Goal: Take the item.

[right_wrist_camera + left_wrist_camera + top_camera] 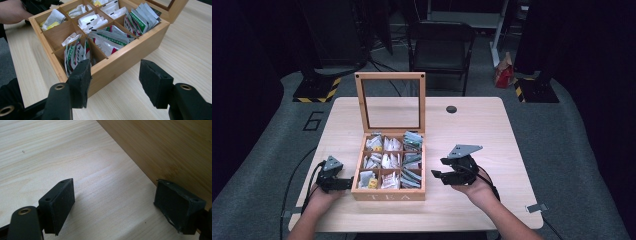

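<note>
Item 1. Wooden tea box [388, 194], nine compartments, "TEA" on its front wall, standing mid-table with its glass-paned lid [390, 102] raised upright at the back. Contents: tea sachets, white ones in the left and middle columns, green-and-grey ones [412, 176] down the right column. In my right gripper view the nearest corner cell holds red-and-green printed sachets [75, 53] standing on edge.

Item 2. My left gripper [341, 183], on the table just beside the box's left wall. Jaws spread apart, nothing between them; in its own view one pad [178, 203] lies close against the wooden wall [162, 147], though I cannot tell whether it touches. I judge its job is to brace the box.

Item 3. My right gripper [438, 168], just off the box's right wall, pointing toward it. Jaws parted, nothing grasped; in its own view the pads [155, 82] frame the box's near corner.

Item 4. Pale wooden table [472, 130], bare around the box.

Handling note, as I judge it: the step is reaching in for a sachet from the right-hand cells. To do it well I should lift the right gripper over the rim before entering, turn the jaws so they straddle one sachet's thin faces rather than the whole bundle, pinch near the top edge, and draw straight up. The left gripper should keep steady against the wall so the box does not slide or the lid drop.
</note>
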Demonstrator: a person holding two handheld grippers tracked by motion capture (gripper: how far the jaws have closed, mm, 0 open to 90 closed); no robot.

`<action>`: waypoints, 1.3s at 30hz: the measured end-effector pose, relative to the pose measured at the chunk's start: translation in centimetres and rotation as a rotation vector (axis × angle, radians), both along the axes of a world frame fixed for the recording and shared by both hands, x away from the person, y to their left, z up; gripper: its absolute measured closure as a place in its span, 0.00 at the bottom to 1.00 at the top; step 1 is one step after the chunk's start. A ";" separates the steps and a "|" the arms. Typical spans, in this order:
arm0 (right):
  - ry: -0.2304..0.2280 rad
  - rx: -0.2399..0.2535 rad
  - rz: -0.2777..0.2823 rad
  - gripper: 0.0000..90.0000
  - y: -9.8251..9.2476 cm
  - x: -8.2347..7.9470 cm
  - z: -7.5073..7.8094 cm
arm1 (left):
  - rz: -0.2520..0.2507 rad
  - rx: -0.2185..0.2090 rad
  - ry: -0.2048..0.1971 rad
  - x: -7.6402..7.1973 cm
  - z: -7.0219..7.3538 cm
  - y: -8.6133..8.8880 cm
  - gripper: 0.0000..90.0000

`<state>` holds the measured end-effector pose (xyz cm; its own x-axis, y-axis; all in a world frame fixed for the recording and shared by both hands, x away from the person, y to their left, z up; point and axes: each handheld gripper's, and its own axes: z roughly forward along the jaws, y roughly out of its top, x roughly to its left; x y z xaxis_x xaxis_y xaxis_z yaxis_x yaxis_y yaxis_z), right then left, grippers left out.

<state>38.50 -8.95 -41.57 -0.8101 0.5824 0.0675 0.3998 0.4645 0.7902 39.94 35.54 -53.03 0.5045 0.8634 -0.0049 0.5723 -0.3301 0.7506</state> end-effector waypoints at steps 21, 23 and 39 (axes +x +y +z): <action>0.001 -0.010 0.082 0.66 3.3 0.3 -1.1 | 0.000 0.000 0.000 0.0 0.0 0.0 0.18; -0.004 -0.019 0.089 0.69 3.4 0.5 -1.3 | -0.002 0.001 0.002 0.0 0.0 0.0 0.18; 0.019 -0.014 0.118 0.78 5.2 1.0 -2.4 | -0.004 0.001 0.007 0.0 0.1 0.0 0.18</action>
<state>39.49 -3.79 -44.01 -0.8716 0.4842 0.0763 0.3570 0.5203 0.7758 39.94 35.59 -52.97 0.5081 0.8613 -0.0076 0.5764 -0.3335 0.7460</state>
